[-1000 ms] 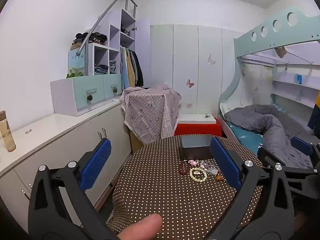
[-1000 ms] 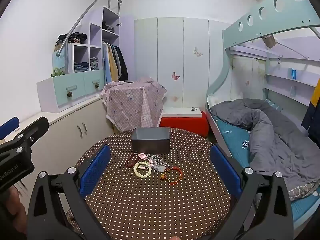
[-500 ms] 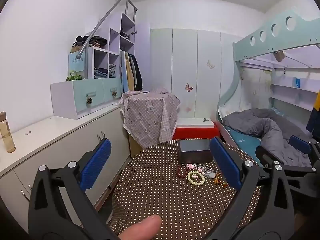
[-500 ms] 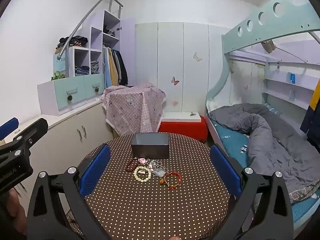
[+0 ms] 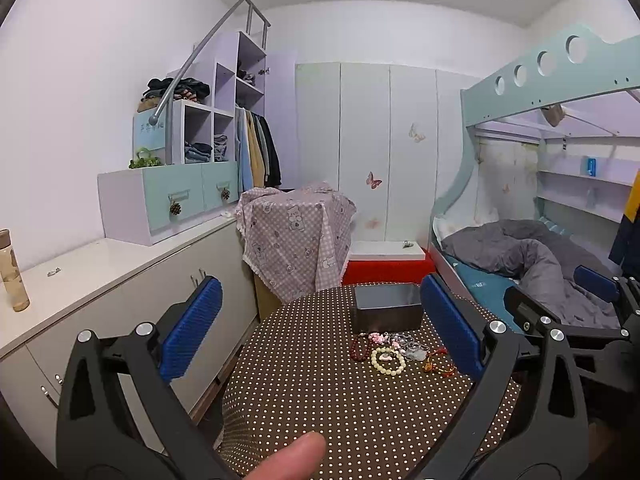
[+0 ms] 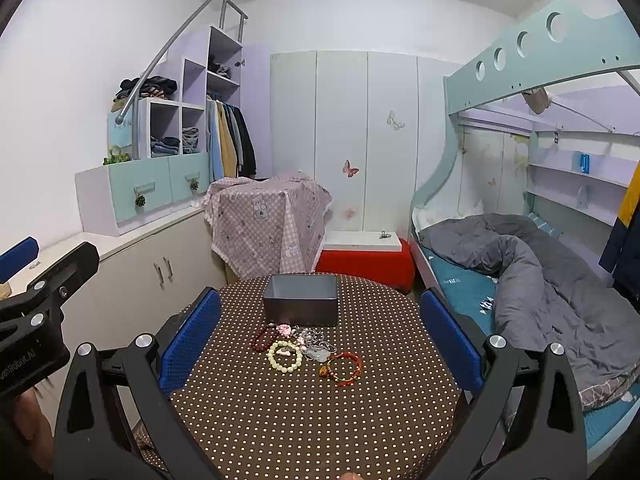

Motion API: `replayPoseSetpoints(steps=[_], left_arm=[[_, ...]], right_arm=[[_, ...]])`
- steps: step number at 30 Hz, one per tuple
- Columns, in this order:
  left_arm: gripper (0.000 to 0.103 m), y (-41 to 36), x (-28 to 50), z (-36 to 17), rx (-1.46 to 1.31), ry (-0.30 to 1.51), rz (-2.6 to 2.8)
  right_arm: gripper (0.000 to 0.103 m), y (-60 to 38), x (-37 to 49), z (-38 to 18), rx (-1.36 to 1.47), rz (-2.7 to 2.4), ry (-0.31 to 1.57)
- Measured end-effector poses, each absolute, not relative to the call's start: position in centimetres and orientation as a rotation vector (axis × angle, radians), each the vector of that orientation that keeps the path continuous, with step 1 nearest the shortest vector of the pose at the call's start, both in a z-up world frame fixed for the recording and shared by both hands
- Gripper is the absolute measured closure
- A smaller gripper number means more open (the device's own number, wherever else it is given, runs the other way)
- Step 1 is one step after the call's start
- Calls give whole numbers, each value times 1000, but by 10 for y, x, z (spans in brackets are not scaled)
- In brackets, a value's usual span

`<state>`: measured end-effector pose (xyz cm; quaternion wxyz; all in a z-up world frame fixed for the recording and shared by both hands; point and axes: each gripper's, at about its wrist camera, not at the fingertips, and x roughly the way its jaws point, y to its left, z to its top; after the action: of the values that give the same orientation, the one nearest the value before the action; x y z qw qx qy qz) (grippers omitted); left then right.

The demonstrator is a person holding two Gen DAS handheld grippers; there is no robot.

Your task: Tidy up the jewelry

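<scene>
step: approach — both wide, empty | I'd drop right gripper point(image 6: 320, 344) over red bracelet point(image 6: 346, 368) | box point(image 6: 301, 306) behind — left gripper point(image 5: 320, 344) waits

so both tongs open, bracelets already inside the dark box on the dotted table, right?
Not inside. The right wrist view shows the bracelets lying on the dotted table in front of the dark box. Both the left tongs and right tongs are open.

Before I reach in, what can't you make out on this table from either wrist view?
- Grey box floor: hidden by its near wall, both views.
- Silvery tangle: too small to count pieces.
- Red bracelet: partly behind the left gripper finger, left view.
- Table near edge: cut off by the right gripper frame.
</scene>
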<state>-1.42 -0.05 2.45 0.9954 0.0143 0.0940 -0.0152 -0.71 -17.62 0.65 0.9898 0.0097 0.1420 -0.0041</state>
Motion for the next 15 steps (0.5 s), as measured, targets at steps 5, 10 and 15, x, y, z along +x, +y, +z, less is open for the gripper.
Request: replayPoseSetpoints(steps=[5,10,15], left_arm=[[6,-2,-13,27,32,185,-35],[6,0,-14,23,33,182,-38],[6,1,-11,24,31,184,-39]], right_arm=[[7,-176,-6,7,19,-10,284],[7,-176,-7,5,19,-10,282],[7,-177,-7,5,20,-11,281]])
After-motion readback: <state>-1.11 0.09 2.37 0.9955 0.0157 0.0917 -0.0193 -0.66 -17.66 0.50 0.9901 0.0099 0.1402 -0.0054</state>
